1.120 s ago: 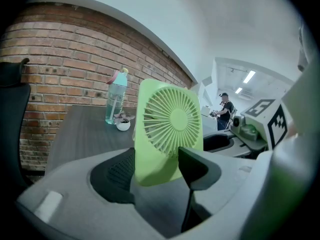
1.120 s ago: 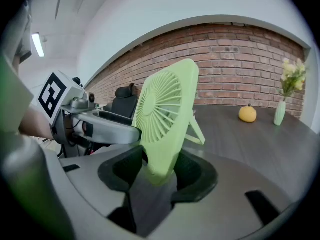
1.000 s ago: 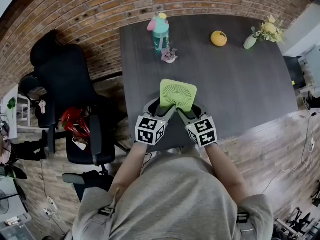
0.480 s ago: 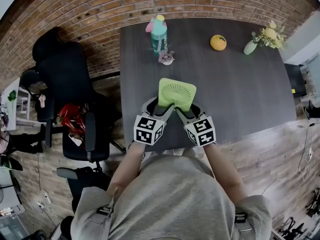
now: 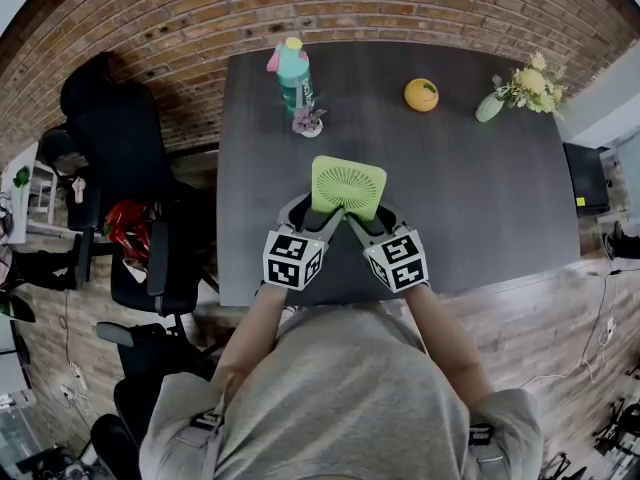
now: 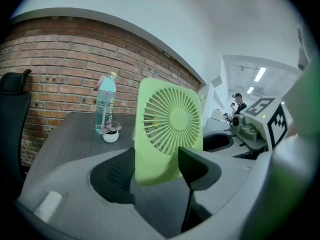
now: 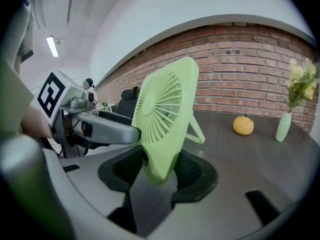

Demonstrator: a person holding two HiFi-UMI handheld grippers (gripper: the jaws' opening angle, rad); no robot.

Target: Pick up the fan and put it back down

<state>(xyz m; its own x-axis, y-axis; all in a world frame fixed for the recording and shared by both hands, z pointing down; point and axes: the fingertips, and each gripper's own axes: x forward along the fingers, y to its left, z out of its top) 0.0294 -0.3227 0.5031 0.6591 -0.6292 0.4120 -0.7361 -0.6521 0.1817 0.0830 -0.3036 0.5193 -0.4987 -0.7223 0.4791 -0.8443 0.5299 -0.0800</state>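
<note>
- Fan (image 5: 348,186): green, square, held up by its two lower corners, above the near-middle of the dark worktop (image 5: 480,198).
- Left hand-held gripper (image 5: 312,214): closed on the fan's lower left corner. In the left gripper view both pads sit against the thin body, one on each face.
- Right hand-held gripper (image 5: 372,218): clamped on the lower right corner. The right gripper view shows the corner wedged between the pads, with the jaws only as far apart as the fan is thick.
- The fan leans back a little, its grille faces up toward the head camera, and its kickstand pokes out behind.
- Underside hidden by the jaws. My read is that it is off the surface, since the stand leg in the right gripper view looks clear of the worktop, but I can't be sure.
- Progress, my judgement: the grasp is done and the pick-up is done or almost done, so roughly the halfway mark.
- Left to do: lower the fan, seat it upright on its stand, open both sets of jaws, back away.
- Others, all well apart from the fan and untouched: teal bottle (image 5: 291,68), small potted plant (image 5: 307,121), orange (image 5: 421,94), vase of flowers (image 5: 515,90) along the far side, office chair (image 5: 120,168) off to the left.
</note>
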